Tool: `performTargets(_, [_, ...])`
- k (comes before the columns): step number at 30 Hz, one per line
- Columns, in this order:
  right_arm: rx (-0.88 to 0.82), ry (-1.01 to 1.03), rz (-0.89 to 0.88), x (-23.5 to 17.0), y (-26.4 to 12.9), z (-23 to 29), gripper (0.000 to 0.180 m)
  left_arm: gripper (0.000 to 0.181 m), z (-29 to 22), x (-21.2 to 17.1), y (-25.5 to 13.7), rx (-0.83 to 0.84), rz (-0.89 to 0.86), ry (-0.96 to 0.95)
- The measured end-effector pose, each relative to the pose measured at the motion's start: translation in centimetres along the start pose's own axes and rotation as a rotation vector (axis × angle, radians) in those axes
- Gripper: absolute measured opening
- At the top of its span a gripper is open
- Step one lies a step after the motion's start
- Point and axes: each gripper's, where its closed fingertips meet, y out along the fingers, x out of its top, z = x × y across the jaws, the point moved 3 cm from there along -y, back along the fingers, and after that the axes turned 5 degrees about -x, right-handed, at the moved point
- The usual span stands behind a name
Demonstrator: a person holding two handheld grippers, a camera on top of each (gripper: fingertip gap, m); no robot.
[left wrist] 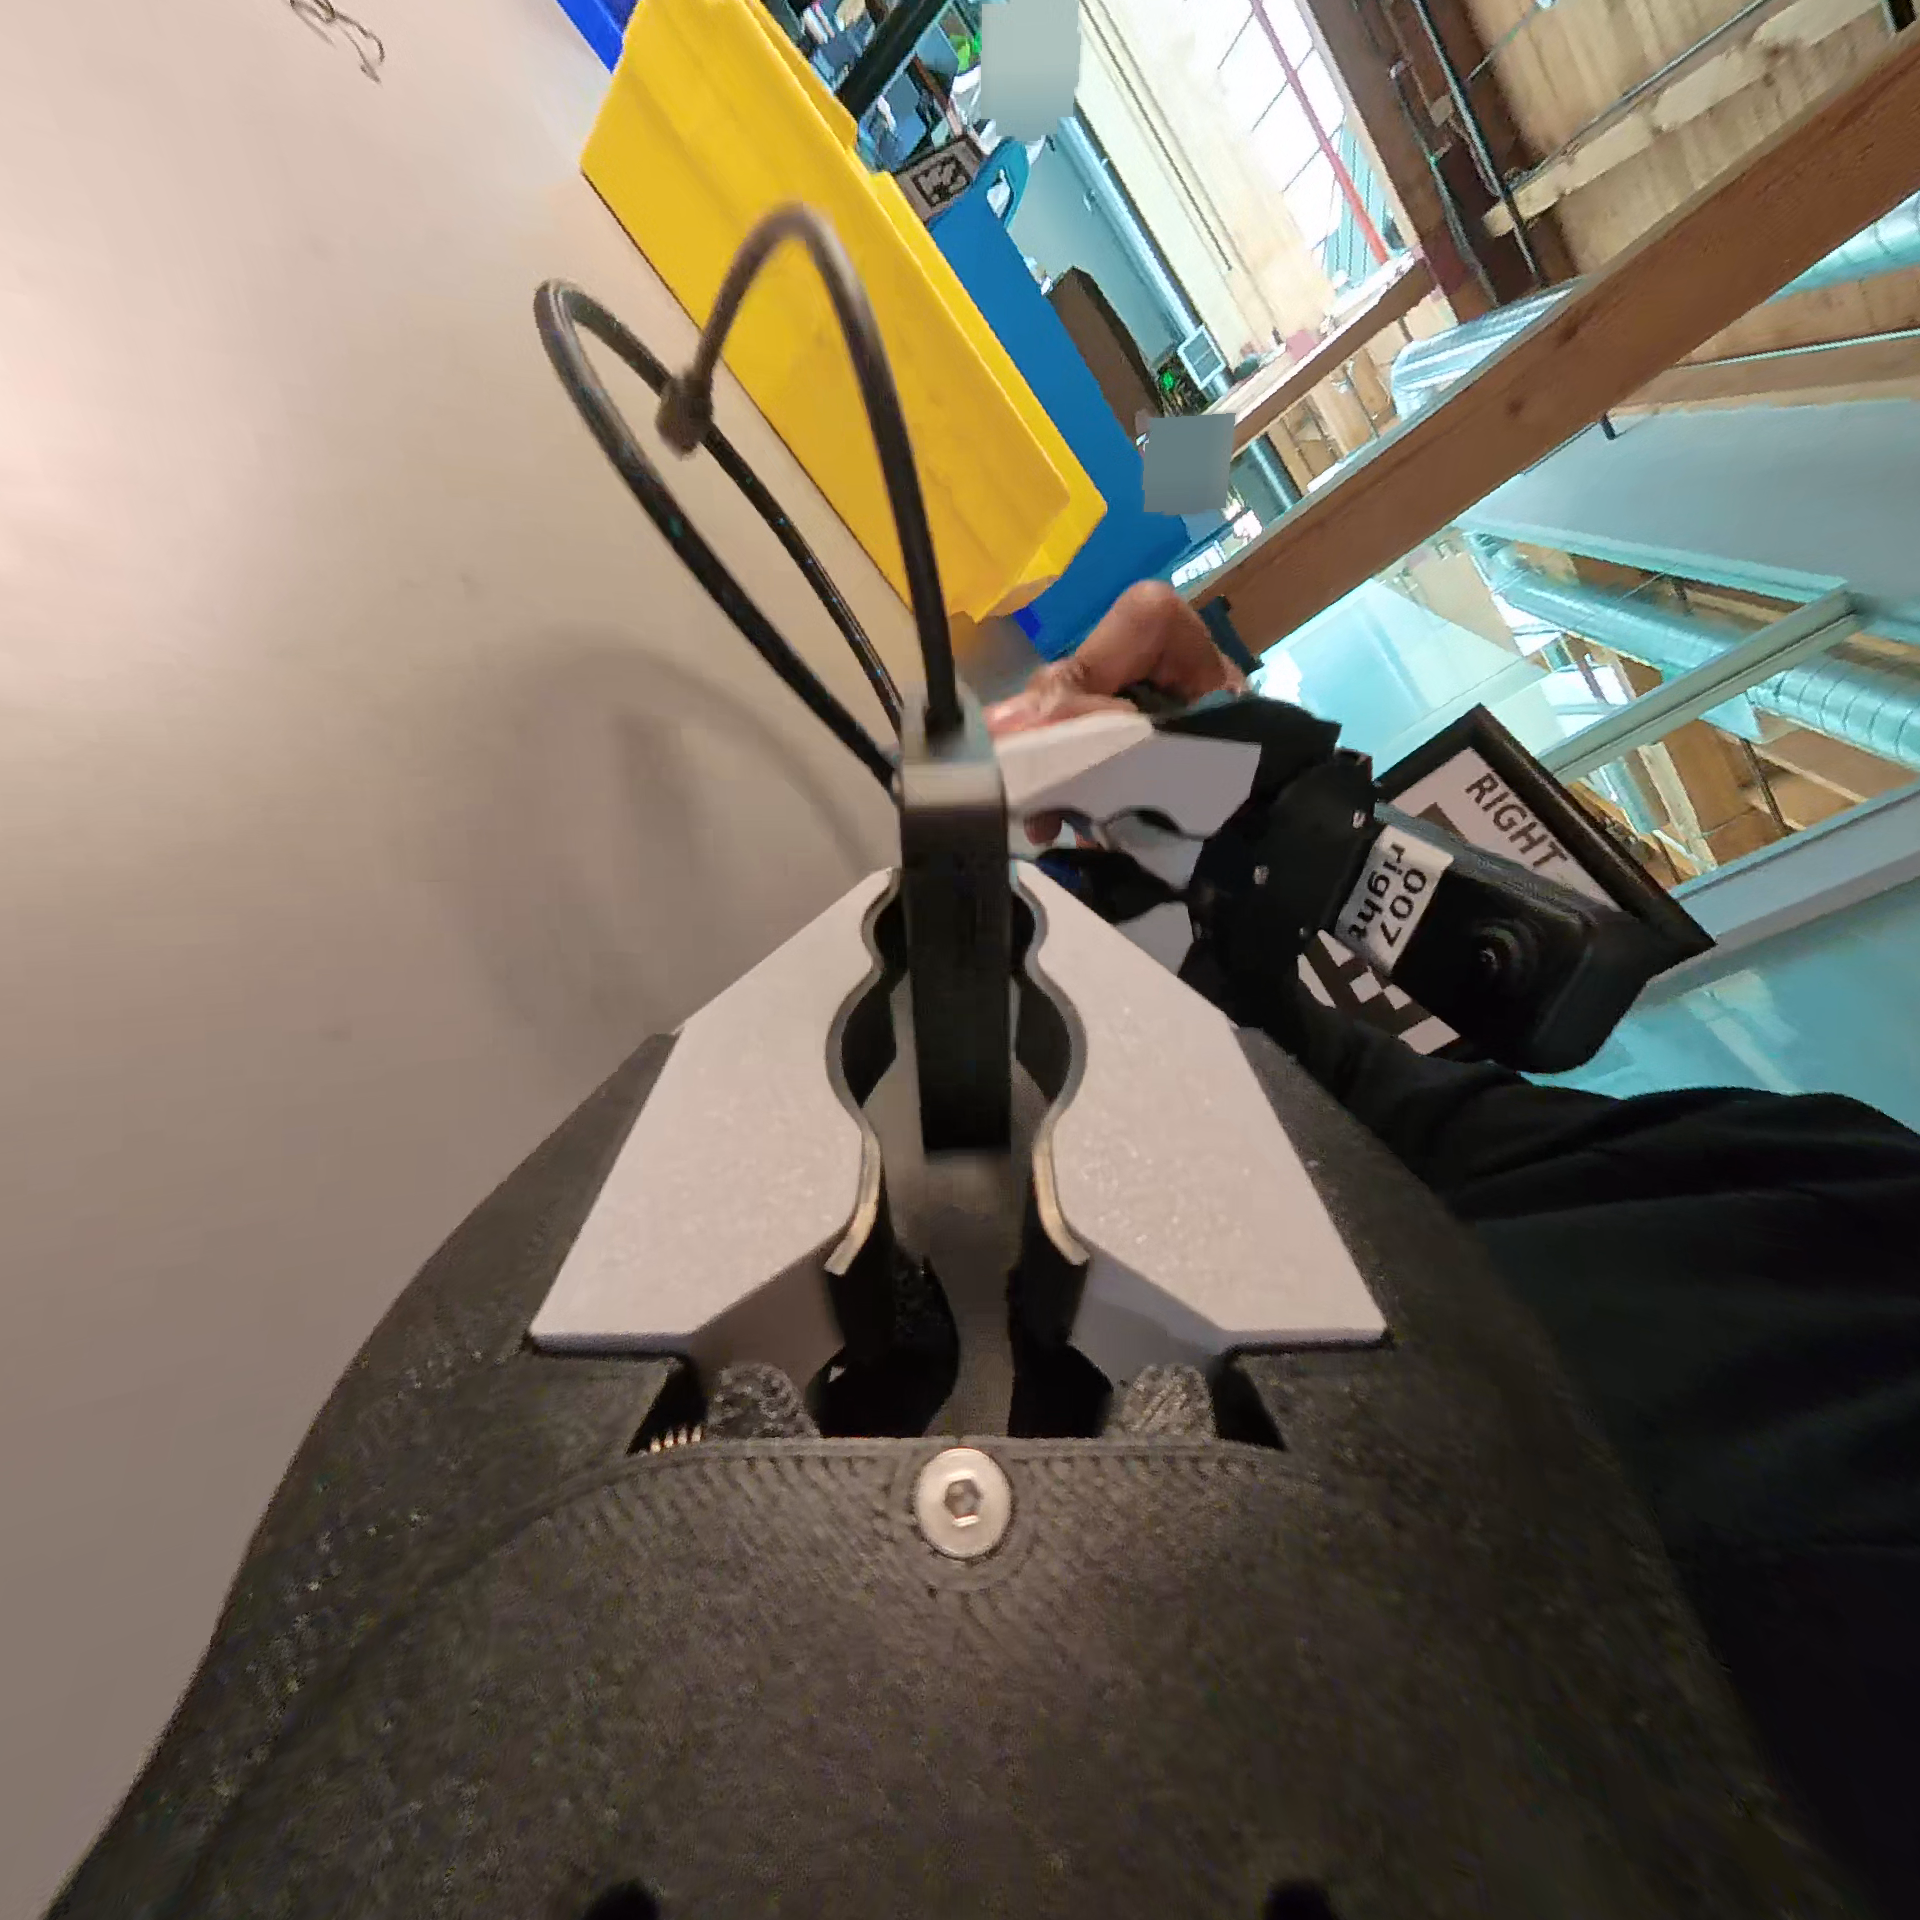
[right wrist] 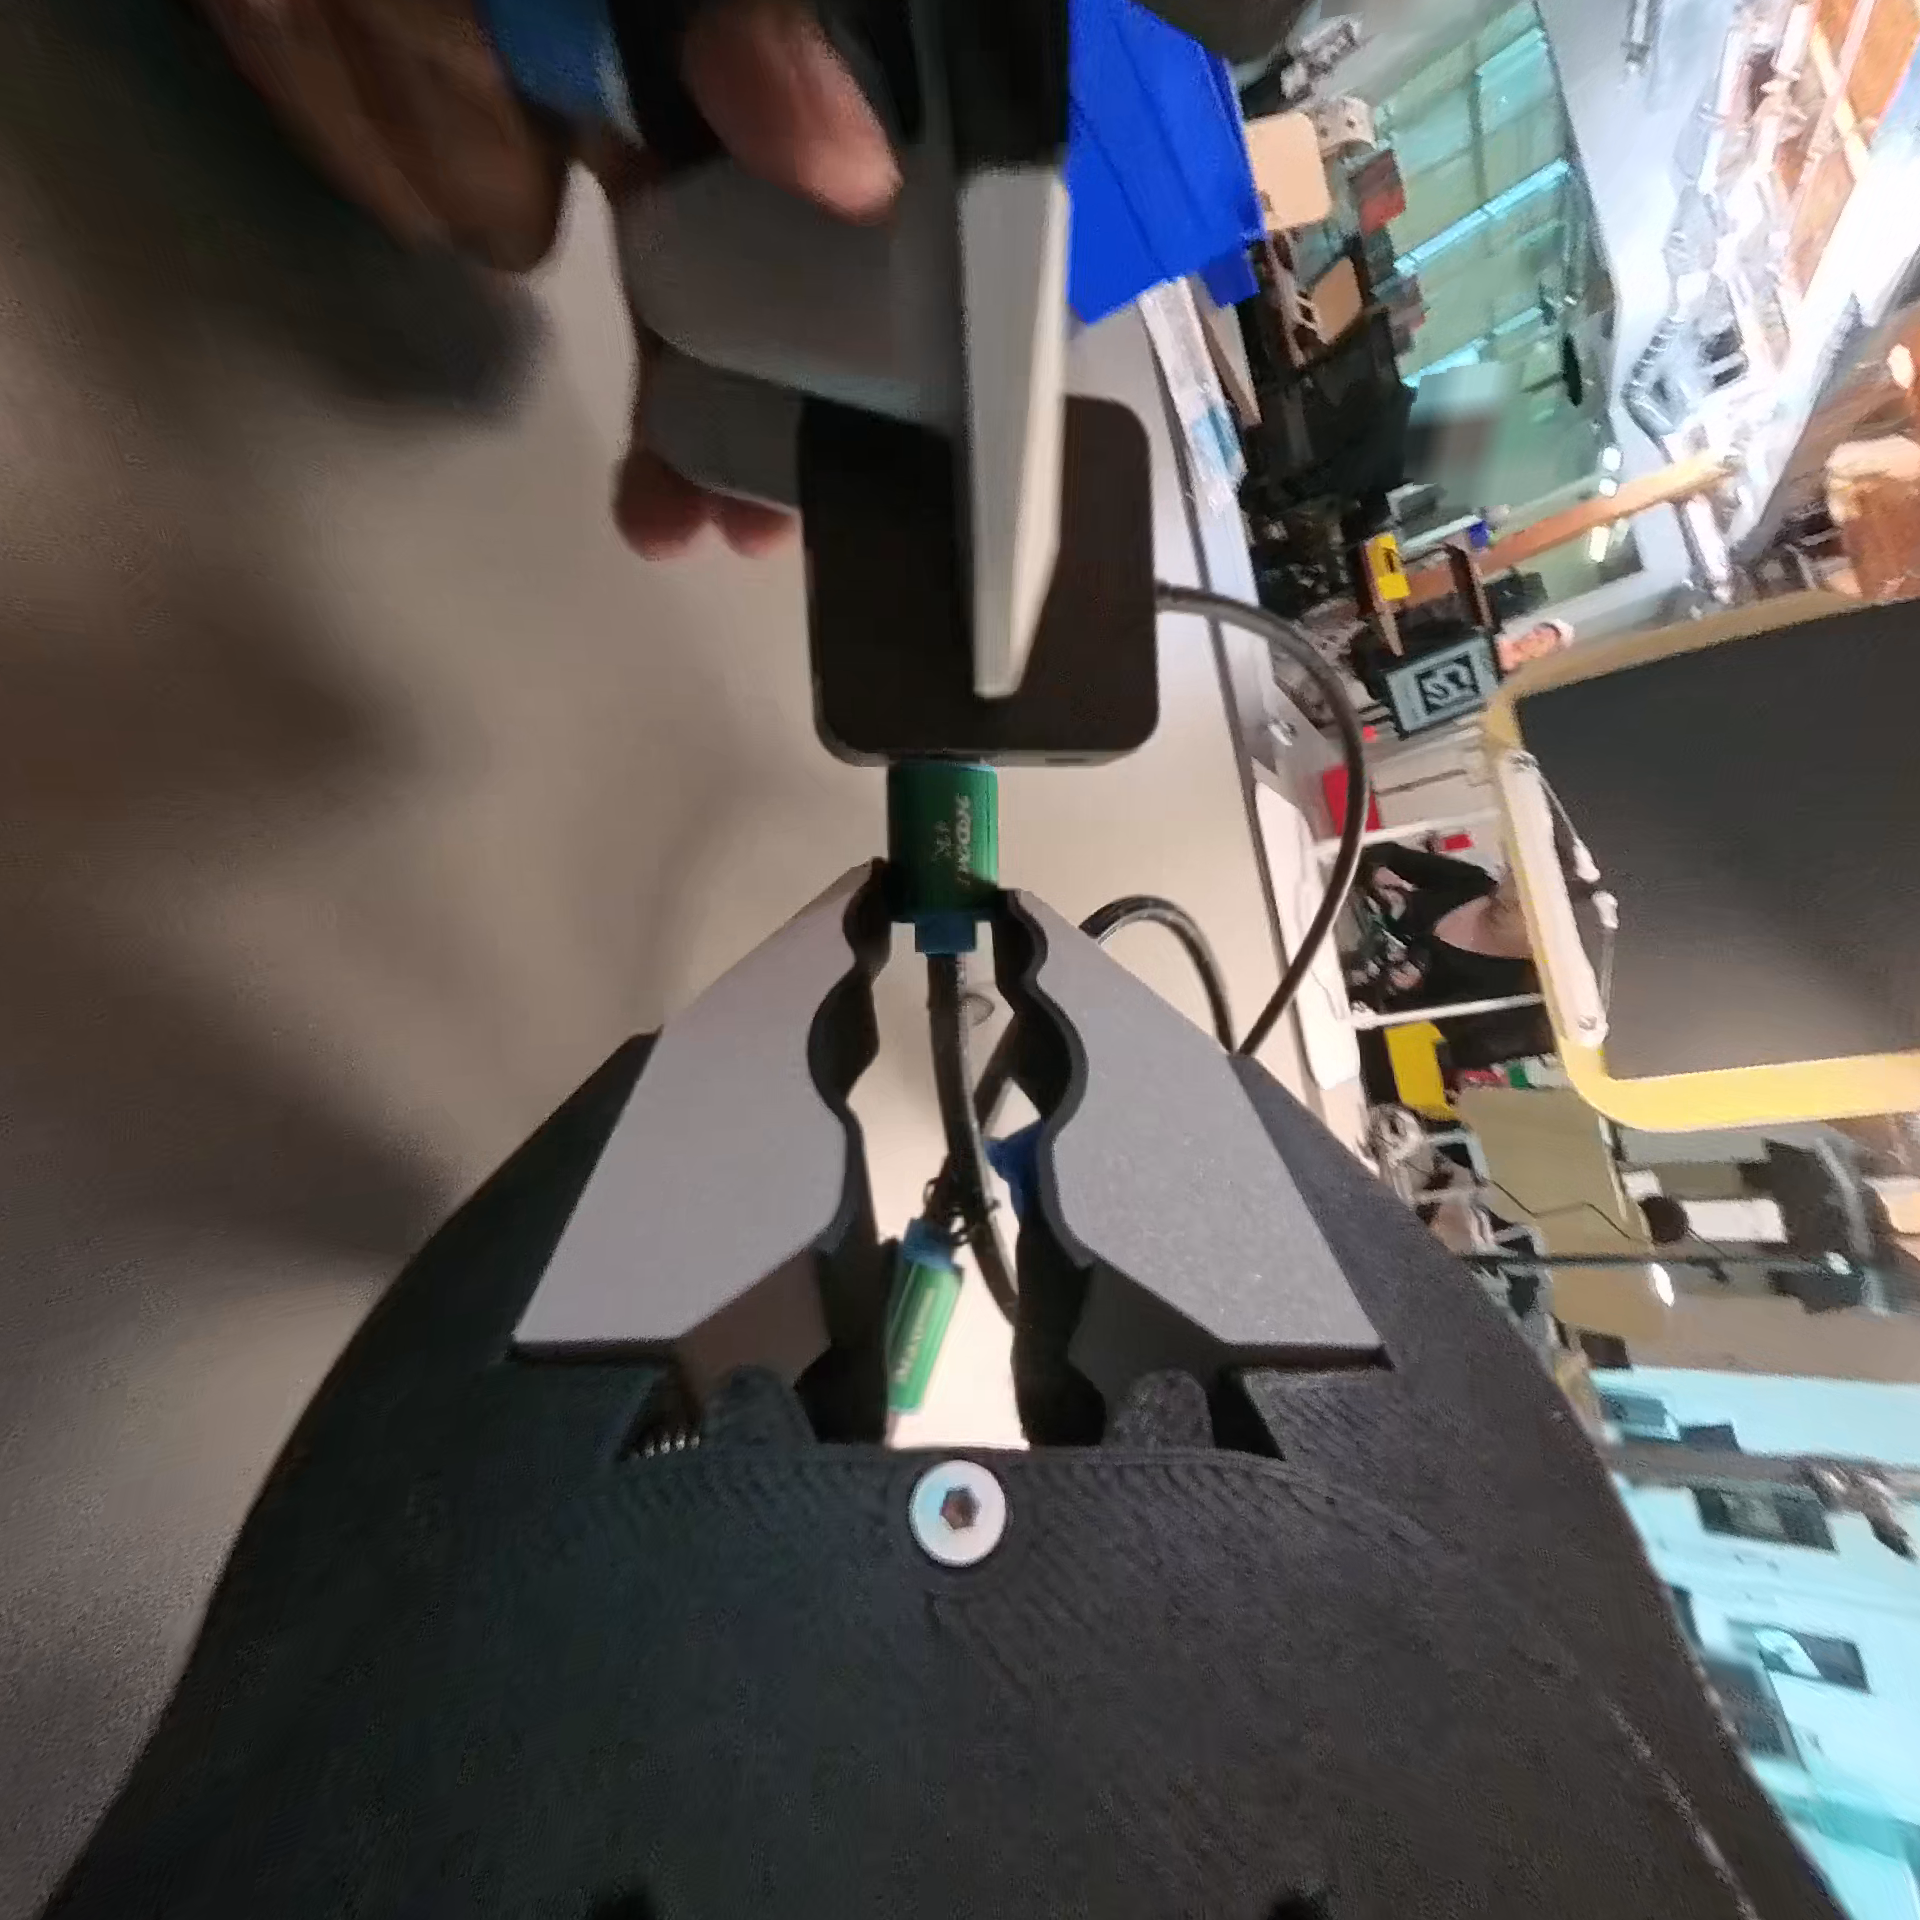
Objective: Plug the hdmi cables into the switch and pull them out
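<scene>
Left gripper is clamped edge-on around the black switch, holding it off the table. Right gripper is pinched on the back of a green plug, whose nose sits at, or just in, the switch's port edge – seating depth not visible, so can't say if this is insert or pull.

Either way: move the plug straight along the port axis, no twist, and keep the left grip firm so the switch doesn't rotate in the pads.

Second green plug lies loose below, between the right fingers, its cable running up past them – snag risk. The switch's own lead loops out the far side, tied with a zip tie. Yellow bin and blue bin sit behind, well clear.
</scene>
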Motion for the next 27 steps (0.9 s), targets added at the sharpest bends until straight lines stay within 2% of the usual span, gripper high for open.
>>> performTargets(4, [0.041,0.019,-0.048,0.7,-0.2,0.4,0.02,0.024,0.5,-0.1,0.1,0.056,-0.013,-0.005])
performTargets(6, [0.039,-0.005,-0.044,1.0,-0.1,0.8,0.02,0.015,0.5,0.2,0.1,0.048,-0.031,-0.007])
performTargets(9, [0.063,0.042,-0.06,0.9,-0.1,0.8,0.021,0.014,0.2,0.3,-0.2,0.051,-0.05,0.04])
performTargets(12, [0.062,0.039,-0.048,0.5,-0.5,0.6,0.006,0.014,0.3,0.8,-1.0,0.074,-0.099,0.058])
performTargets(20, [0.085,0.034,-0.068,1.2,-1.0,1.2,0.006,0.014,-0.1,0.4,-1.4,0.051,-0.064,0.074])
performTargets(23, [0.04,-0.001,-0.06,1.1,-1.0,0.5,0.006,0.014,-0.2,0.4,-1.5,0.05,-0.062,0.078])
performTargets(27, [0.053,0.047,-0.09,2.0,-1.3,0.2,0.006,0.013,-1.2,1.3,-2.0,0.061,-0.074,0.119])
